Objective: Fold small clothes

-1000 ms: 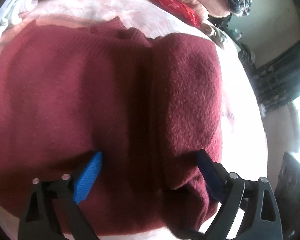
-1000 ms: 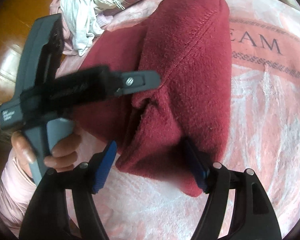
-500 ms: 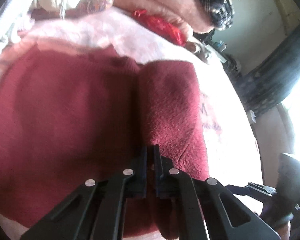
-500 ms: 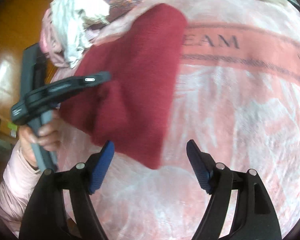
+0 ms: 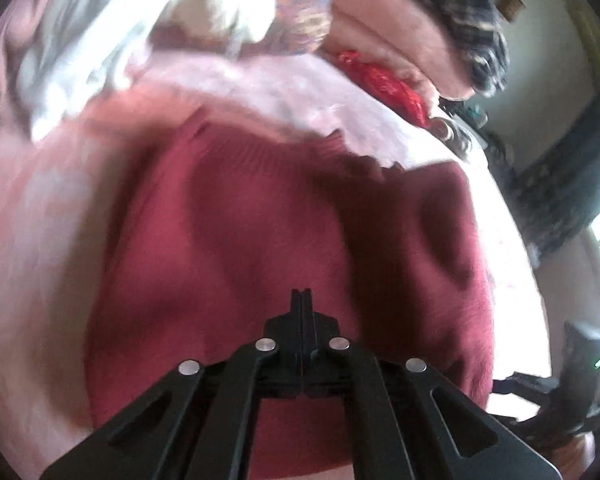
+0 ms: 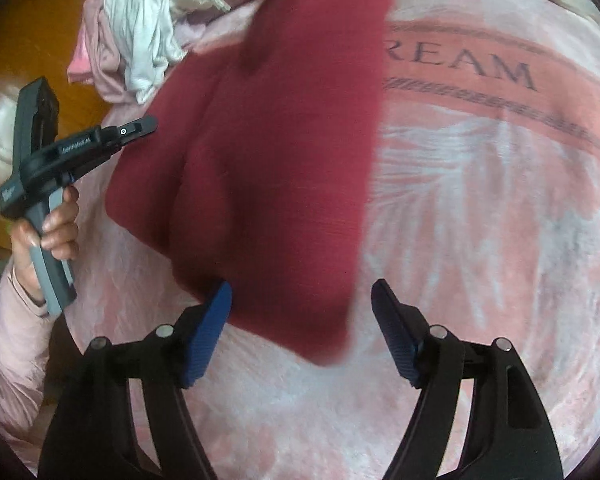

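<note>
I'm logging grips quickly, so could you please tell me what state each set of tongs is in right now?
Left tongs: shut, with nothing visibly held, above the red sweater.
Right tongs: closing, pads apart, gripping nothing; the sweater's corner lies between them.

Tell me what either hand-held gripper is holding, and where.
Nothing: left hand-held gripper is shut with no fabric in it; right hand-held gripper is open above the maroon sweater corner.
</note>
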Action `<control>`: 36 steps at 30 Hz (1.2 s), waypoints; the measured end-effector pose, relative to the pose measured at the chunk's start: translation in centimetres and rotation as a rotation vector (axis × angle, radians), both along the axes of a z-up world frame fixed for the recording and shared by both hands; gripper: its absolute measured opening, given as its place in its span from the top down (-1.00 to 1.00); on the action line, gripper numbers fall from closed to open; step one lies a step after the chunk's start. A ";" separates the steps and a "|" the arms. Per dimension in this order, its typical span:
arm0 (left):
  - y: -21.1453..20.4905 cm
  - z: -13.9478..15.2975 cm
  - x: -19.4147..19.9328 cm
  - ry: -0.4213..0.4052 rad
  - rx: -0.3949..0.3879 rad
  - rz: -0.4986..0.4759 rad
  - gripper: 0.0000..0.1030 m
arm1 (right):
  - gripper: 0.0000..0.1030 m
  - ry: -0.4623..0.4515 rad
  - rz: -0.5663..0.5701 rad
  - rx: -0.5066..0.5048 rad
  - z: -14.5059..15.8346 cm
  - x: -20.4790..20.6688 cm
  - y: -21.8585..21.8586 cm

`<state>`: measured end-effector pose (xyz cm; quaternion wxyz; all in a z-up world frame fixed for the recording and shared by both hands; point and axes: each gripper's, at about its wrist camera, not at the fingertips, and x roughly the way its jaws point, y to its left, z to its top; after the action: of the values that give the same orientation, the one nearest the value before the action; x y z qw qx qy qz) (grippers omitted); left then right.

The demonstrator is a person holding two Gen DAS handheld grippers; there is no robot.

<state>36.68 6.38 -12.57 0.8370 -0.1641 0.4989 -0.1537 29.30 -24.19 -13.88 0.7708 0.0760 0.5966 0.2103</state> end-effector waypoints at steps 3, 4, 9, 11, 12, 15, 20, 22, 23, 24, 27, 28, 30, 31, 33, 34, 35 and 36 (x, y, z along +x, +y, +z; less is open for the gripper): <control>0.0 -0.9 -0.7 0.023 0.020 -0.041 1.00 | -0.36 -0.003 -0.003 -0.044 -0.4 0.1 0.3; -0.4 -1.0 -0.9 0.023 0.031 -0.060 1.00 | -0.36 0.002 -0.007 -0.043 -0.6 0.2 0.2; -3.4 -1.7 -2.1 0.059 0.048 -0.148 1.00 | -0.36 0.004 -0.007 -0.050 -0.7 0.3 0.2; -4.3 -1.8 -2.4 0.059 0.071 -0.165 1.00 | -0.36 -0.001 -0.004 -0.055 -0.8 0.5 0.5; -4.7 -1.9 -2.6 0.056 0.092 -0.172 1.00 | -0.36 -0.001 -0.005 -0.056 -0.9 0.7 0.9; -5.3 -2.2 -3.0 0.056 0.121 -0.178 1.00 | -0.36 -0.002 -0.007 -0.059 -0.9 0.5 0.9; -5.6 -2.4 -3.6 0.052 0.153 -0.184 0.97 | -0.36 -0.001 -0.013 -0.065 -0.8 0.5 0.9; -5.6 -2.5 -3.9 0.046 0.164 -0.192 0.87 | -0.36 -0.004 -0.015 -0.068 -0.7 0.3 0.8; -5.8 -2.5 -4.1 0.046 0.166 -0.198 0.83 | -0.36 -0.006 -0.014 -0.071 -0.7 0.3 0.9; -6.0 -2.3 -4.2 0.044 0.166 -0.201 0.72 | -0.36 -0.007 -0.014 -0.073 -0.7 0.3 0.9; -6.7 -1.9 -5.1 0.036 0.158 -0.227 -0.04 | -0.36 -0.009 -0.014 -0.074 -0.7 0.3 0.8; -7.2 -1.7 -5.3 0.031 0.161 -0.234 -0.21 | -0.36 -0.009 -0.013 -0.074 -0.7 0.3 0.9; -8.7 -1.5 -6.0 0.028 0.159 -0.266 -0.23 | -0.36 -0.010 -0.011 -0.076 -0.7 0.3 0.9; -9.2 -1.5 -6.3 0.037 0.150 -0.281 -0.23 | -0.36 -0.011 -0.010 -0.077 -0.7 0.3 0.8; -10.4 -1.6 -6.7 0.051 0.132 -0.303 -0.23 | -0.37 -0.012 -0.004 -0.081 -0.8 0.1 0.6; -10.9 -1.6 -6.8 0.055 0.127 -0.311 -0.24 | -0.39 -0.011 -0.002 -0.084 -0.8 0.0 0.5; -11.3 -1.6 -7.0 0.056 0.124 -0.316 -0.24 | -0.40 -0.011 0.001 -0.088 -0.7 -0.2 0.3; -11.7 -1.5 -7.0 0.057 0.119 -0.316 -0.24 | -0.41 -0.011 0.007 -0.097 -0.7 -0.5 0.0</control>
<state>29.67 -5.36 -14.12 0.7963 -0.0383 0.5500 -0.2489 28.76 -24.15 -14.62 0.7760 0.0352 0.6022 0.1841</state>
